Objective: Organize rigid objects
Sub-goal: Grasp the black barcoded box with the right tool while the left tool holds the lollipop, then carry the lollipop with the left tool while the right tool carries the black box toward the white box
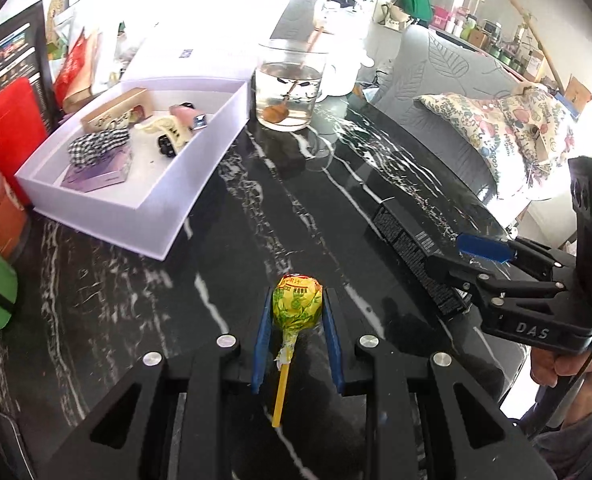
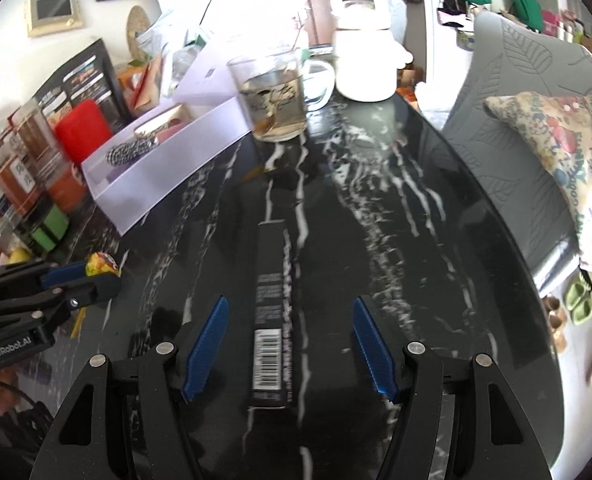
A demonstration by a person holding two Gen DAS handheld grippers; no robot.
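My left gripper point(image 1: 298, 294) is shut on a lollipop point(image 1: 297, 308) in a yellow-green wrapper, with its yellow stick pointing back toward the camera. It is held over the black marble table point(image 1: 231, 264). The right wrist view shows the same gripper point(image 2: 83, 276) and lollipop point(image 2: 101, 264) at the left edge. A long black carton point(image 2: 271, 304) with a barcode lies flat on the table between the blue pads point(image 2: 209, 344) of my right gripper point(image 2: 291, 300). The jaws stand wide, clear of both its sides. In the left wrist view that gripper point(image 1: 464, 260) sits over the carton's point(image 1: 412, 248) near end.
A white open box point(image 1: 199, 184) at the left holds a checked scrunchie point(image 1: 99, 142), a purple packet, a hair clip and small items. A glass of water with a spoon point(image 1: 289, 92) stands behind it, beside a white kettle point(image 2: 362, 40). Jars and a red container point(image 1: 11, 128) crowd the left edge; a cushioned chair point(image 1: 508, 136) stands to the right.
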